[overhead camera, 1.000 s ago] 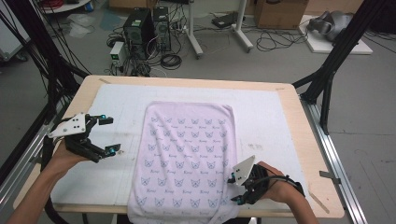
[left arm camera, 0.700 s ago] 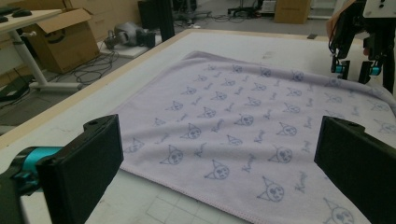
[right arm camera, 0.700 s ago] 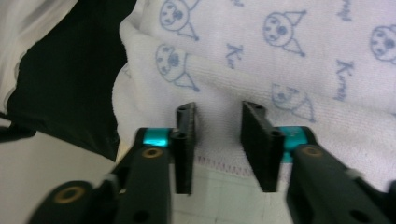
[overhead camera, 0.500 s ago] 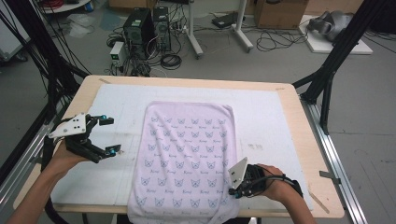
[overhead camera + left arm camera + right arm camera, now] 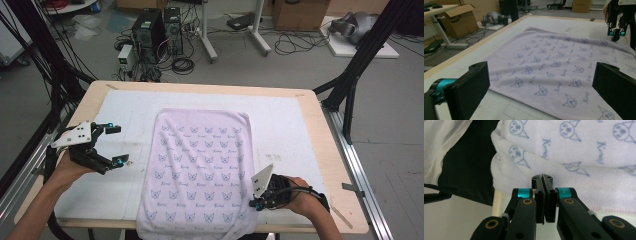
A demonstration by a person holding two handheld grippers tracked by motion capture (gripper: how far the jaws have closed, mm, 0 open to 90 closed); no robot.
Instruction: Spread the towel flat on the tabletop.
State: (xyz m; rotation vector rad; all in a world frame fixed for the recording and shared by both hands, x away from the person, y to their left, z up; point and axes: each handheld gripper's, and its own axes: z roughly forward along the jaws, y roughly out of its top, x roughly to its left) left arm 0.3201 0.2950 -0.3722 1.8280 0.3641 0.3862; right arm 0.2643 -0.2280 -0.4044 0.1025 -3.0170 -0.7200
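Observation:
A lilac towel (image 5: 200, 165) printed with small cat faces lies spread flat on the white mat (image 5: 290, 125), its near end hanging over the table's front edge. My right gripper (image 5: 255, 202) is at the towel's right edge near the front corner, tipped onto its side. In the right gripper view the jaws (image 5: 542, 178) are pressed together at the hem, where the towel (image 5: 574, 152) bunches into a ridge. My left gripper (image 5: 118, 144) hovers open left of the towel, with nothing between its jaws (image 5: 541, 72). The left gripper view looks across the towel (image 5: 554, 62) to the right gripper (image 5: 616, 32).
The wooden table (image 5: 310, 95) has a raised rim around the mat. Black frame posts (image 5: 350, 85) stand at both sides. Computers (image 5: 155, 30), cables and cardboard boxes (image 5: 295, 12) sit on the floor beyond the far edge.
The right gripper has shifted slightly left onto the towel's edge and its jaws have closed there. The left gripper has stayed in place, open.

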